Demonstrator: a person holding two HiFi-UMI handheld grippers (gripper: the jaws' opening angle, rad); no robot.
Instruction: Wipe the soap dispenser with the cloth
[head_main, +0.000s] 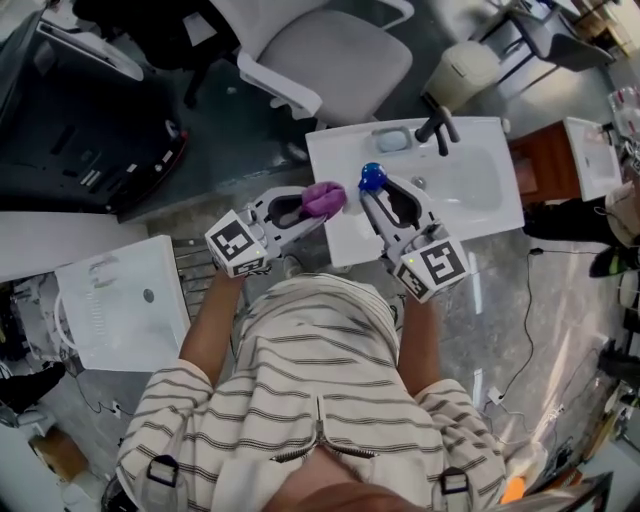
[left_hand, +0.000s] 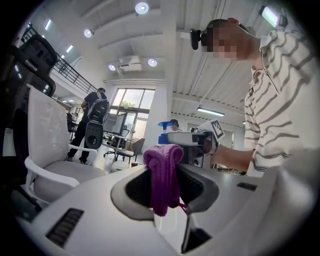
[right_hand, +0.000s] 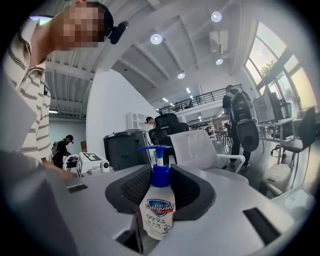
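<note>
My right gripper (right_hand: 159, 197) is shut on the soap dispenser (right_hand: 157, 211), a white bottle with a blue pump head; in the head view only its blue pump top (head_main: 372, 177) shows, between the right gripper's (head_main: 376, 190) fingers over the white sink top (head_main: 340, 150). My left gripper (left_hand: 165, 175) is shut on a bunched purple cloth (left_hand: 163, 176), which hangs down between the jaws. In the head view the purple cloth (head_main: 323, 198) sits at the left gripper's (head_main: 322, 203) tip, just left of the bottle and apart from it. The two grippers face each other.
The sink has a basin (head_main: 470, 180), a black faucet (head_main: 438, 126) and a soap dish (head_main: 392, 139). A white office chair (head_main: 335, 55) stands behind it. A white cabinet (head_main: 125, 300) is at my left, a dark machine (head_main: 90, 150) beyond it. Other people stand in the room.
</note>
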